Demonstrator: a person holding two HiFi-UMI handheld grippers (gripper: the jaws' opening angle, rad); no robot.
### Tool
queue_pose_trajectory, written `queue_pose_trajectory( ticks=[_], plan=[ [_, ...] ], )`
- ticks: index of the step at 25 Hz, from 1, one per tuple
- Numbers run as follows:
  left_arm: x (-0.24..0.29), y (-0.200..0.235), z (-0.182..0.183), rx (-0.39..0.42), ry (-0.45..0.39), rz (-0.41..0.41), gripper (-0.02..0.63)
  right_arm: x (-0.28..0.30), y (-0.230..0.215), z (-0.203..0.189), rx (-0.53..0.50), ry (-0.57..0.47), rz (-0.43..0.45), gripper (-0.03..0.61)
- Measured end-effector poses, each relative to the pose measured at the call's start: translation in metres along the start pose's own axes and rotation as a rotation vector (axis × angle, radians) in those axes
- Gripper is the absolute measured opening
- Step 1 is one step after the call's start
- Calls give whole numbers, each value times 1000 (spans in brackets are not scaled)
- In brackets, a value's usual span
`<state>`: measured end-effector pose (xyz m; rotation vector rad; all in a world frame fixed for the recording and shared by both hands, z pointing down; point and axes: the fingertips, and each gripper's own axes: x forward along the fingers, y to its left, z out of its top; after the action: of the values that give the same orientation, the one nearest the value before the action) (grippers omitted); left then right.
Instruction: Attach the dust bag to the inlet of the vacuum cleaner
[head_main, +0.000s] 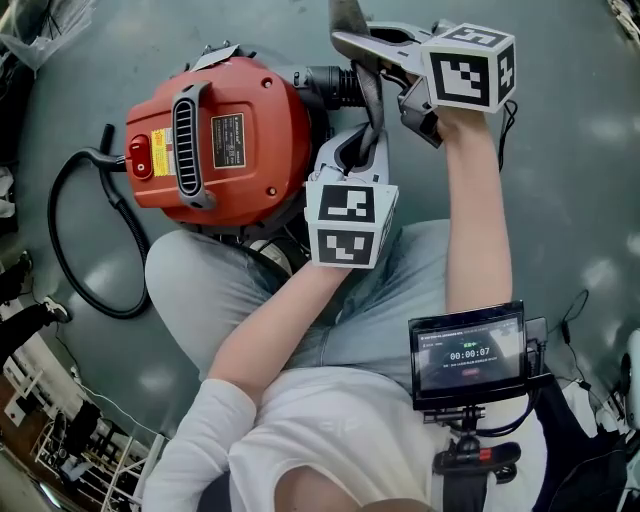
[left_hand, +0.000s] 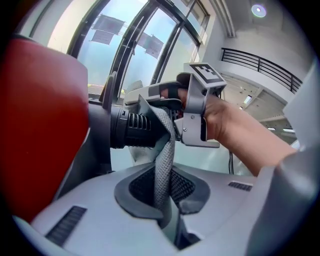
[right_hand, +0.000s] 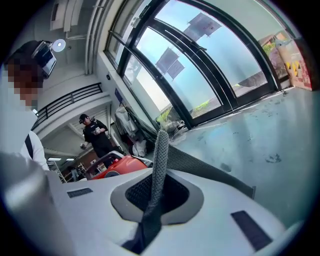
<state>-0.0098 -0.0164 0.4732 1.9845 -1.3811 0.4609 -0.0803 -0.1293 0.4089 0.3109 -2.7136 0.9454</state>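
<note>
The red vacuum cleaner (head_main: 225, 135) stands on the floor in front of the person's knees. Its black ribbed inlet (head_main: 332, 85) sticks out to the right. A strip of the grey mesh dust bag (head_main: 372, 100) runs just right of the inlet between both grippers. My left gripper (head_main: 362, 150) points up from below and is shut on the strip's lower part. My right gripper (head_main: 350, 42) reaches in from the right and is shut on its upper part. In the left gripper view the dust bag (left_hand: 165, 150) rises from my jaws past the inlet (left_hand: 132, 129) to the right gripper (left_hand: 165, 102). The right gripper view shows the dust bag (right_hand: 159, 155) clamped.
A black hose (head_main: 80, 235) loops over the floor left of the vacuum. The person's jeans-clad legs (head_main: 230, 285) lie below it, and a small monitor (head_main: 468, 350) hangs at the chest. Tall windows (right_hand: 210, 75) and a standing person (right_hand: 95, 132) are far off.
</note>
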Motion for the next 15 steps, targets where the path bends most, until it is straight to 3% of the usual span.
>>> queue_pose_trajectory(
  ticks=[2, 5, 6, 10, 15],
  plan=[
    [2, 0, 1, -47, -13, -11, 37, 4, 1, -1, -20, 14, -8, 17],
    [7, -5, 1, -209, -47, -51, 40, 4, 3, 1, -79, 42, -34, 17],
    [9, -8, 2, -228, -53, -54, 40, 4, 4, 1, -78, 43, -33, 17],
    [16, -13, 1, -149, -65, -35, 40, 6, 8, 0, -46, 39, -2, 16],
    [26, -11, -4, -35, -55, 0, 40, 6, 12, 1, -81, 54, -4, 16]
  ],
)
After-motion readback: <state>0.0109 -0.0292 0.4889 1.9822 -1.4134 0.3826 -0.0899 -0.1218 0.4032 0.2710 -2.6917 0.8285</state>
